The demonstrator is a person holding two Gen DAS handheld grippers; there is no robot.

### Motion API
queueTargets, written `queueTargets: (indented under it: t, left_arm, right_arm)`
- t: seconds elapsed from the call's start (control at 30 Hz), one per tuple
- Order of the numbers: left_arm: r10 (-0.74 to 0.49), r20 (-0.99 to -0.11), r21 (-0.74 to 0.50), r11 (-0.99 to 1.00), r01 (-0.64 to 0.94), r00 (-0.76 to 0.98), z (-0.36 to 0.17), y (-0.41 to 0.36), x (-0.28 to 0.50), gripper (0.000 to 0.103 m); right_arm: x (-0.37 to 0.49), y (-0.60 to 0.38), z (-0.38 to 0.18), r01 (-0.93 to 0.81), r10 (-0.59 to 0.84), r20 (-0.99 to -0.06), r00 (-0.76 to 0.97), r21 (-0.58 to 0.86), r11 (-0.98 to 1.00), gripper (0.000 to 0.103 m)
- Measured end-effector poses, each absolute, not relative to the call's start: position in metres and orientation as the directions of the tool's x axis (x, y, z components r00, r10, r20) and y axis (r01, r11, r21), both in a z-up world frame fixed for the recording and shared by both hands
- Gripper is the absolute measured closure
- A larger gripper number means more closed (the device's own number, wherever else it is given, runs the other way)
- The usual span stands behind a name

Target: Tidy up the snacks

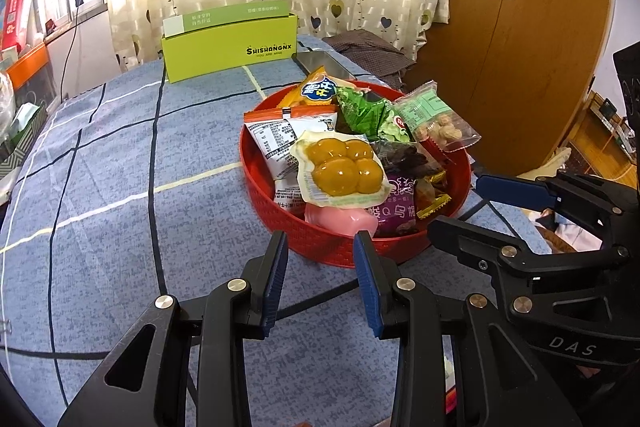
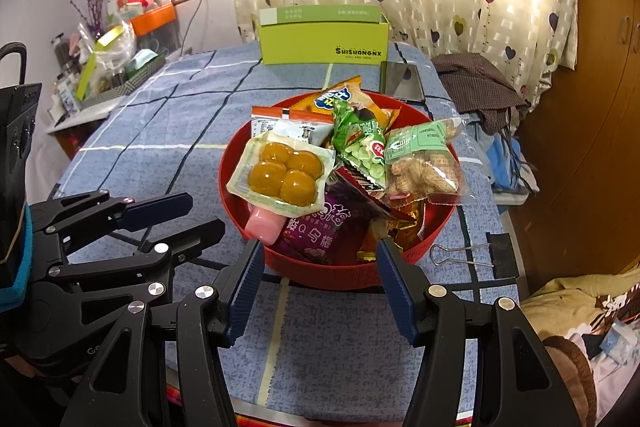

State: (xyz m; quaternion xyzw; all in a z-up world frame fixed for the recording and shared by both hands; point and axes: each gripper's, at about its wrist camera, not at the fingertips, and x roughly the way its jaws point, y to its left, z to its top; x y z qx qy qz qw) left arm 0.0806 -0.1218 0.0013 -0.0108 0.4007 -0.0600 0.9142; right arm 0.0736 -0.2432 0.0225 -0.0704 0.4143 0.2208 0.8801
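Left wrist view: round red woven plastic basket (image 1: 320, 247), heaped with snack packets, on blue checked worktop (image 1: 120, 187). Left gripper (image 1: 321, 247) and right gripper (image 2: 319, 255) fingers apart, empty. Risk: clear 4-yolk pouch (image 1: 340, 167) overhangs the rim; a nudge likely tips it out.

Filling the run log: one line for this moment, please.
phase: pre-grasp | left gripper: open, empty | right gripper: open, empty | round red plastic basket: full of snack packets | upright green cardboard box: behind basket

snack packets (image 1: 340, 167) heaped in red basket (image 1: 320, 247)
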Motion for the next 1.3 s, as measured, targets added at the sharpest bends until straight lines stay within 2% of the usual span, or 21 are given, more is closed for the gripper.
queueTargets:
  t: [1.3]
  left_arm:
    - [-0.099,-0.739,-0.047,0.994,0.095,0.667,0.0007,-0.1241,0.0809,0.068]
  right_arm:
    - [0.0749,-0.2440,0.0228,-0.446,0.329,-0.762,0.557,0.060,0.893,0.046]
